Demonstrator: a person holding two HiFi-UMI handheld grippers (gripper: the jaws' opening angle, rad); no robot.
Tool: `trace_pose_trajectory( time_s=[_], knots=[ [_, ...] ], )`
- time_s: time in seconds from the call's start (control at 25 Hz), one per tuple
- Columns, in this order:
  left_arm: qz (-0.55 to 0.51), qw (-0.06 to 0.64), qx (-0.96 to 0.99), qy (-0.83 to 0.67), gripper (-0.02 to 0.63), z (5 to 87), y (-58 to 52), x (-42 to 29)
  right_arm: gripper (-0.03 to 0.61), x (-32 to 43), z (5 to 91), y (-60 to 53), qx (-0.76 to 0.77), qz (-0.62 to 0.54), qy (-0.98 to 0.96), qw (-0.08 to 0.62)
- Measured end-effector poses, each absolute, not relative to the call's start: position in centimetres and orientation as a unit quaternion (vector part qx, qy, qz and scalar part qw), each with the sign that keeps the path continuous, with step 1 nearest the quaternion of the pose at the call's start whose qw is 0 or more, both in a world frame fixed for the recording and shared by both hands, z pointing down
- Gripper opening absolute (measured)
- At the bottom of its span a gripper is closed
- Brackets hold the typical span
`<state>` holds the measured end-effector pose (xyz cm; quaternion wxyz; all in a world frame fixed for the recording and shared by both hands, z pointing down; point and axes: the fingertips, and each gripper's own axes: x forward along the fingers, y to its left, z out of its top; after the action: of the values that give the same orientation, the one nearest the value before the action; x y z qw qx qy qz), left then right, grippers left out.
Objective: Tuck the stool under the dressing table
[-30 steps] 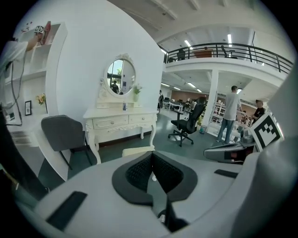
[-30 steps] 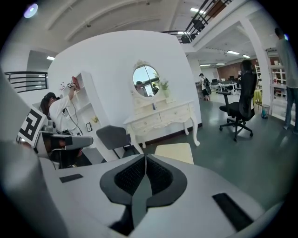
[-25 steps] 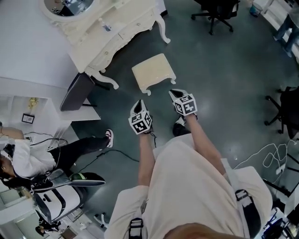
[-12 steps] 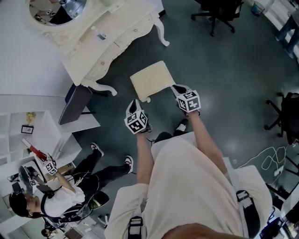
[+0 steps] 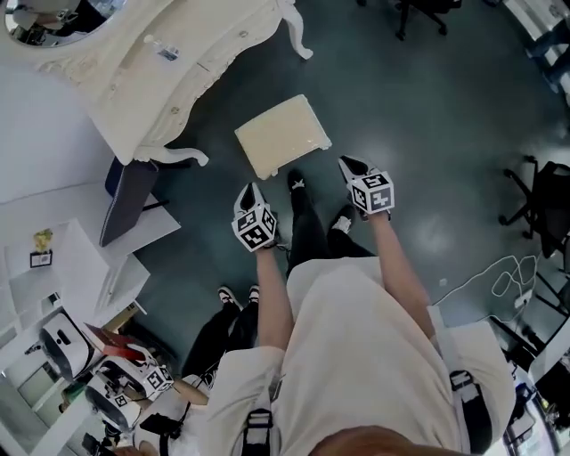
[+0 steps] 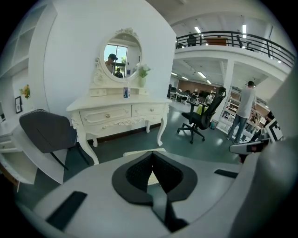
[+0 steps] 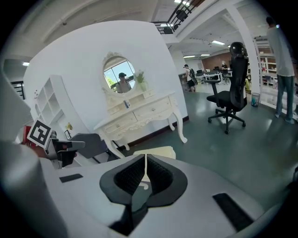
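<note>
Both tongs are clenched on nothing. The left tongs [image 5: 248,190] hang just off the near left corner of the stool [image 5: 282,134], and the right tongs [image 5: 347,165] hang just off its near right corner. Neither is clearly touching it. A dark shoe [image 5: 297,183] of the person holding them is planted between the two, close behind the stool's near edge.

The cream stool stands on the dark floor [image 5: 427,134] in front of the white dressing table [image 5: 169,62], apart from it and not under it. A strip of bare floor lies between the stool's far edge and the table's front. The table's two curved front legs stand wide apart, with open space between them. A grey chair [image 5: 125,200] sits just beside the table's left leg. To the right the floor is open, and a black office chair [image 5: 419,13] is well apart.

Compared with a second ago, the person has stepped forward: the leg and shoe now reach out between the tongs, and both tongs have come down close to the stool's near corners. The gap between stool and table looks much the same. A bystander has shifted from the left edge to the bottom left.

The stool's top is oblong. Its long axis runs from lower left to upper right in the head view, roughly in line with the table's front edge.
</note>
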<state>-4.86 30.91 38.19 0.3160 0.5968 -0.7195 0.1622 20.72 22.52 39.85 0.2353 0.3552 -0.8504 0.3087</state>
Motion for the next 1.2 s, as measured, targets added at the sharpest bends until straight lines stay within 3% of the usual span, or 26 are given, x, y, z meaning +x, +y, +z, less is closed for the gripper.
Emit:
trace_pose_trajectory(
  time_s=[0.4,0.76,0.92,1.0,1.2],
  knots=[
    [0.191,0.365,0.575,-0.707,0.017,50.5,27.6,-8.4,0.046,19.5,50.4,19.1,0.390,0.325,-0.817,0.273],
    [0.205,0.404,0.610,-0.650,0.020,60.7,26.8,-7.5,0.048,17.6,60.0,18.4,0.383,0.358,-0.805,0.279],
    [0.214,0.411,0.604,-0.648,0.108,63.6,26.2,-9.1,0.054,16.5,63.5,17.7,0.383,0.364,-0.800,0.283],
    [0.219,0.411,0.606,-0.645,0.120,65.2,25.7,-9.4,0.119,16.3,65.1,17.3,0.377,0.361,-0.802,0.289],
    [0.232,0.411,0.610,-0.637,0.158,69.6,25.1,-10.7,0.160,15.8,69.1,16.3,0.360,0.352,-0.806,0.312]
  ],
)
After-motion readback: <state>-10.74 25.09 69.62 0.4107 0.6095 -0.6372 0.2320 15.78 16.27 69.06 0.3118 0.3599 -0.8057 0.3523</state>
